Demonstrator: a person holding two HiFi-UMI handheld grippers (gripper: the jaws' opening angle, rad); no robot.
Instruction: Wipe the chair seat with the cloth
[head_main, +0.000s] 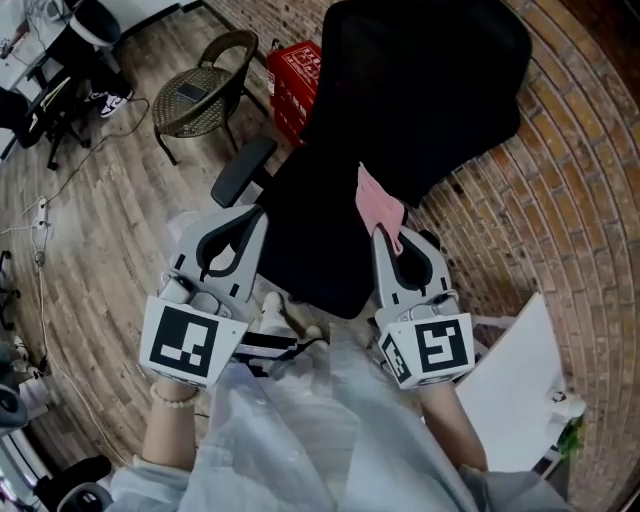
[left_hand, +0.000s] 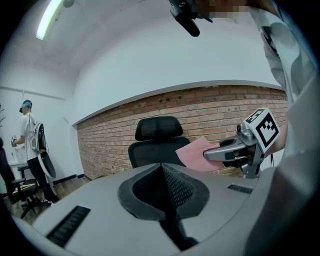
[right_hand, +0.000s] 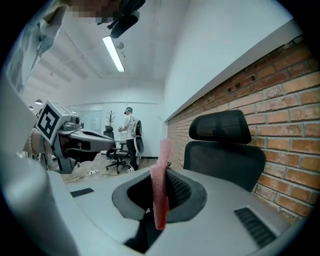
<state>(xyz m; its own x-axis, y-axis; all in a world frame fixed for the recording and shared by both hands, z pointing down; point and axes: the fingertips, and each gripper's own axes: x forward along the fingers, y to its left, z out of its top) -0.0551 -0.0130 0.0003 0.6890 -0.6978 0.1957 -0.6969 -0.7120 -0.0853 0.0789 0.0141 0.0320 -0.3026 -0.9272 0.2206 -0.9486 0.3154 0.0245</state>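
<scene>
While right gripper (right_hand: 163, 176) clamps cloth (right_hand: 160, 207) edge-on | left gripper (left_hand: 162, 172) closed, empty

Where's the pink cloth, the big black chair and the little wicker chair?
pink cloth (head_main: 378, 205): head view, its middle.
big black chair (head_main: 310, 245): head view, its seat.
little wicker chair (head_main: 207, 116): head view, its woven seat.

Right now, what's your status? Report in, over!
Left gripper shut, empty. Right gripper shut on pink cloth, held above black office chair seat. No wiping contact visible yet. Nothing seen blocking the seat.
</scene>
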